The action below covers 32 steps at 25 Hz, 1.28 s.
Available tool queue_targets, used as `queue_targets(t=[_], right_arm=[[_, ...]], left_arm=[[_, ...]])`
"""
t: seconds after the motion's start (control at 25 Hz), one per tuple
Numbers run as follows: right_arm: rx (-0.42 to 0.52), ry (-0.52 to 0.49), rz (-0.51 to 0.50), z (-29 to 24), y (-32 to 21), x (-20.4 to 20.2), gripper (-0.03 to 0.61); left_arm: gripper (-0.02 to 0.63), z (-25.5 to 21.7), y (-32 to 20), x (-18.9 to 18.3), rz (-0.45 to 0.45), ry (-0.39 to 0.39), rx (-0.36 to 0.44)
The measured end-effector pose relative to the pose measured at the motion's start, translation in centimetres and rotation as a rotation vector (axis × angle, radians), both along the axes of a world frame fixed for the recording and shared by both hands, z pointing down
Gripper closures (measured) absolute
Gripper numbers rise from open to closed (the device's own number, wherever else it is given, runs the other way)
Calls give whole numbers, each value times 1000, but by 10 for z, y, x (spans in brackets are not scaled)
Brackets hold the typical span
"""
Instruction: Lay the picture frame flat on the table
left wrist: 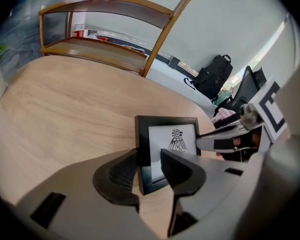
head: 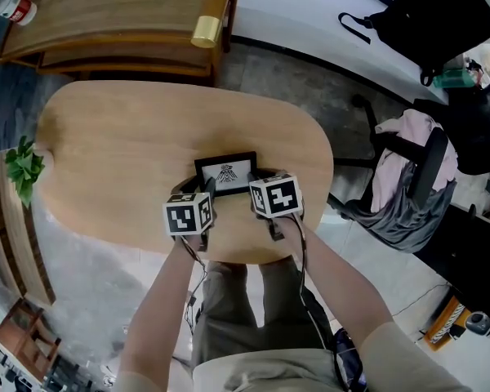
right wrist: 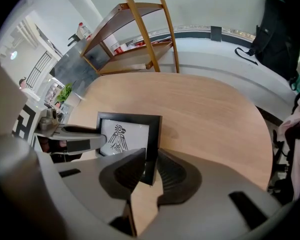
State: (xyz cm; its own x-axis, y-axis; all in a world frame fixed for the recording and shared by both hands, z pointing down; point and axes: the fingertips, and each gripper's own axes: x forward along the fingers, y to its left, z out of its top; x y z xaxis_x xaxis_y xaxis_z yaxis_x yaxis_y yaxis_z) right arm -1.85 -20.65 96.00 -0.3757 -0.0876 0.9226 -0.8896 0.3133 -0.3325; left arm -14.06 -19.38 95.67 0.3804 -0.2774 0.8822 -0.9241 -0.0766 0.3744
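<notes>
readable text: none that I can make out | picture frame (head: 225, 172): black bird-like emblem, no lettering | bottle (head: 8, 5): red label, too small to read

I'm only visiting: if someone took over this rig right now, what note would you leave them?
Left tool: shut on the left side of the black rectangular picture frame with a bird drawing.
Right tool: shut on its right side.
Frame stands upright on the pale wooden table, close to its edge.
Done: both grips. Left: tip it down flat.
</notes>
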Motion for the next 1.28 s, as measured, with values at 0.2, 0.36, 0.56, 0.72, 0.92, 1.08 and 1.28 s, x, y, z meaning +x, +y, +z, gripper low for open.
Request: queue_targets(t=[0.2,0.36,0.56,0.72,0.92,1.08,1.28], right_arm=[[15,-17,-29,7,8,-6,502],[38,2,-72,4,14,-2,495],[75,6,-77,-21,21,6,497],[150,-20,-56,-65,12,11,532],[242,-45,-49,-129,2,11,548],[318,-74,-44,-186,-5,9,558],[410,-129,-7,-267,-12,6,566]], left_arm=[[478,4,6,0,-23,-4,-7],[407,0,13,5,27,-31,-3],[407,-26,21,8,70,-53,29],[466,-66,21,12,72,-43,74],[502,-126,15,10,82,-43,147],[523,-184,6,8,94,-50,230],[554,-260,-2,5,99,-64,351]])
